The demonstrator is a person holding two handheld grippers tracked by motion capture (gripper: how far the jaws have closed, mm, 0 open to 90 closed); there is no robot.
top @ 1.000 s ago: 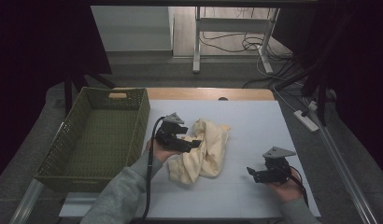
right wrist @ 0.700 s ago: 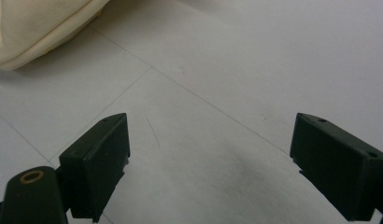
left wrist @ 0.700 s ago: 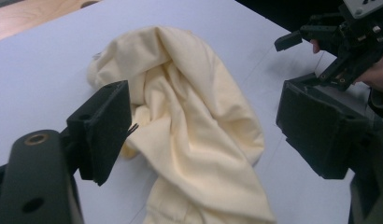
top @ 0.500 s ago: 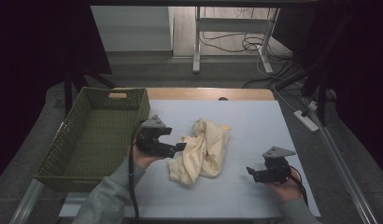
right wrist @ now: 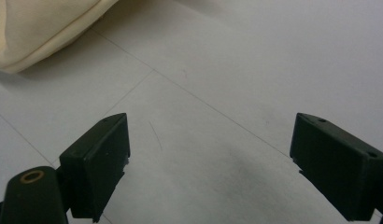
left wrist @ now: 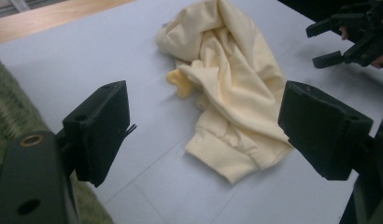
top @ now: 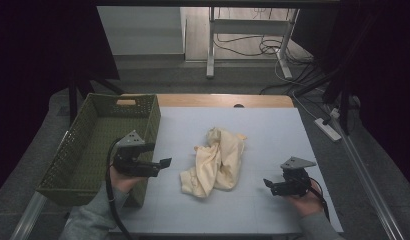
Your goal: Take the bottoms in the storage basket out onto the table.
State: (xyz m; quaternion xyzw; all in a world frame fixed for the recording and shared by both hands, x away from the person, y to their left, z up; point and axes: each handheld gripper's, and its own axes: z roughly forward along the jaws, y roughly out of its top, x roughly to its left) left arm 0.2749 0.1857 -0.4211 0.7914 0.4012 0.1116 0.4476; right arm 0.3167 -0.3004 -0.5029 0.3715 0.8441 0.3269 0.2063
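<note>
Dim workroom, pale grey worktop (top: 273, 125). Crumpled cream garment (top: 215, 162) lies loose mid-worktop, untouched. Green basket (top: 93, 150) sits at left edge, likely its destination. Left hand-held gripper (top: 163, 163), jaws spread, points at garment from beside basket. Right hand-held gripper (top: 269, 186), also spread and empty, waits low near right edge.

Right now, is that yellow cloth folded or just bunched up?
Bunched up. The yellow cloth lies in a crumpled heap on the table, with loose irregular folds and a hemmed edge sticking out, in no neat layers.
</note>
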